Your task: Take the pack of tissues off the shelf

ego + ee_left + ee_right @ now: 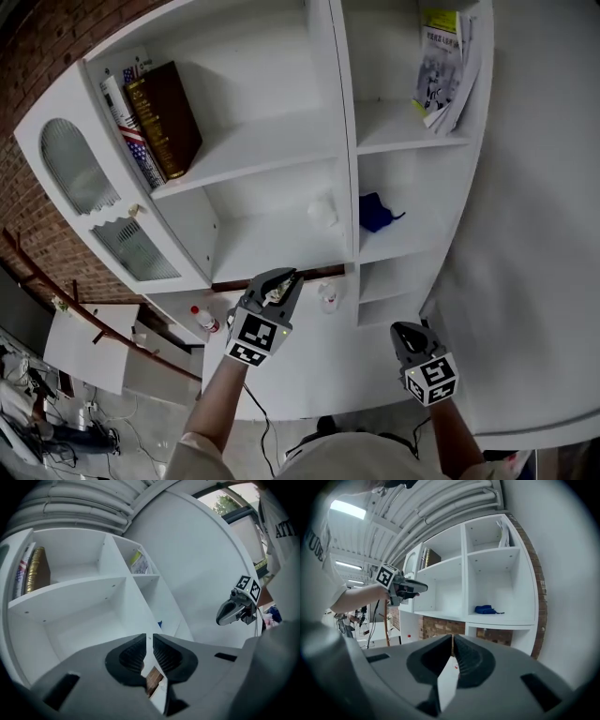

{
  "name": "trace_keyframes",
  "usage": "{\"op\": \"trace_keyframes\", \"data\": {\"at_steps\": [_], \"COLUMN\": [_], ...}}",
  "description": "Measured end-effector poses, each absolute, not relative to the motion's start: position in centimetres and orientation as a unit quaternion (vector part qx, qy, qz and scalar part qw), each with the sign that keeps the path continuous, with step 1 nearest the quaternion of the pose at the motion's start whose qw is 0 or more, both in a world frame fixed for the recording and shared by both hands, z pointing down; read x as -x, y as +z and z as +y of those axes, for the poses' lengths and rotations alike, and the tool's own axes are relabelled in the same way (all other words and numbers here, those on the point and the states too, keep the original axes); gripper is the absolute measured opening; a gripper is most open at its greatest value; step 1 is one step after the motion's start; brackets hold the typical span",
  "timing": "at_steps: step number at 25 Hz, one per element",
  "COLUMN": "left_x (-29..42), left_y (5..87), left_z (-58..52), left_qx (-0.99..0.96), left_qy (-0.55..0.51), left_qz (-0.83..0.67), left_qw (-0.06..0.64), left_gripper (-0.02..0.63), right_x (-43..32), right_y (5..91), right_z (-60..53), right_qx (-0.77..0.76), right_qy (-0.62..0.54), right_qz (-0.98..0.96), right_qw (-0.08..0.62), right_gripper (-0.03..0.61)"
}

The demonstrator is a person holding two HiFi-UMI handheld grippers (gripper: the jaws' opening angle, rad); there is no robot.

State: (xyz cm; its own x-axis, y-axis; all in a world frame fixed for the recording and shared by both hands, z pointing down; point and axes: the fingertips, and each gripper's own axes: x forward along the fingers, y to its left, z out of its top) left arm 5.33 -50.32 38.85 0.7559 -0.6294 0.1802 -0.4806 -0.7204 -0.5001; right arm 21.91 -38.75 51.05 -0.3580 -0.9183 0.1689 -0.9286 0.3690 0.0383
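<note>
A small white pack, apparently the tissues point(322, 210), lies on the middle shelf of the white shelf unit point(281, 141), against the divider. My left gripper point(280, 283) is shut with nothing between its jaws and hangs in front of the lower shelf edge, below and left of the pack. In the left gripper view, the shut gripper point(150, 637) faces the shelf compartments and the pack does not show. My right gripper point(406, 332) is lower and to the right, also shut and empty. In its own view, the right gripper point(453, 637) faces the shelf unit.
A blue cloth point(378, 213) lies in the compartment right of the divider. Books point(155, 117) lean on the upper left shelf and magazines point(442, 66) stand upper right. Two small bottles point(203, 319) point(328, 298) stand low down. A glazed cabinet door point(89, 192) is at the left.
</note>
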Motion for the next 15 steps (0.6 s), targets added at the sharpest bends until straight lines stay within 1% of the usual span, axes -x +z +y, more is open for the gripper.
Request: {"op": "trace_keyframes", "data": {"at_steps": [4, 8, 9, 11, 15], "left_x": [-6.7, -7.7, -8.0, -8.6, -10.0], "left_y": [38.5, 39.3, 39.8, 40.8, 42.2], "left_z": [-54.0, -58.0, -58.9, -60.6, -63.4], "left_qx": [0.912, 0.913, 0.913, 0.913, 0.911], "left_qy": [-0.195, -0.23, -0.242, -0.263, -0.287], "left_qz": [0.284, 0.267, 0.261, 0.249, 0.232], "left_qw": [0.221, 0.205, 0.198, 0.188, 0.183], "left_gripper": [0.029, 0.031, 0.042, 0.113, 0.114], "right_x": [-21.9, -22.3, -22.4, -22.5, -23.1], "right_y": [50.4, 50.5, 50.6, 50.7, 50.7], "right_z": [-40.0, -40.9, -41.0, -41.2, -41.4], "right_qx": [-0.568, -0.581, -0.584, -0.59, -0.601], "right_qy": [0.035, 0.043, 0.044, 0.045, 0.043], "right_qz": [-0.82, -0.81, -0.808, -0.804, -0.795], "right_qw": [0.071, 0.064, 0.064, 0.066, 0.07], "right_gripper": [0.032, 0.032, 0.032, 0.032, 0.032]}}
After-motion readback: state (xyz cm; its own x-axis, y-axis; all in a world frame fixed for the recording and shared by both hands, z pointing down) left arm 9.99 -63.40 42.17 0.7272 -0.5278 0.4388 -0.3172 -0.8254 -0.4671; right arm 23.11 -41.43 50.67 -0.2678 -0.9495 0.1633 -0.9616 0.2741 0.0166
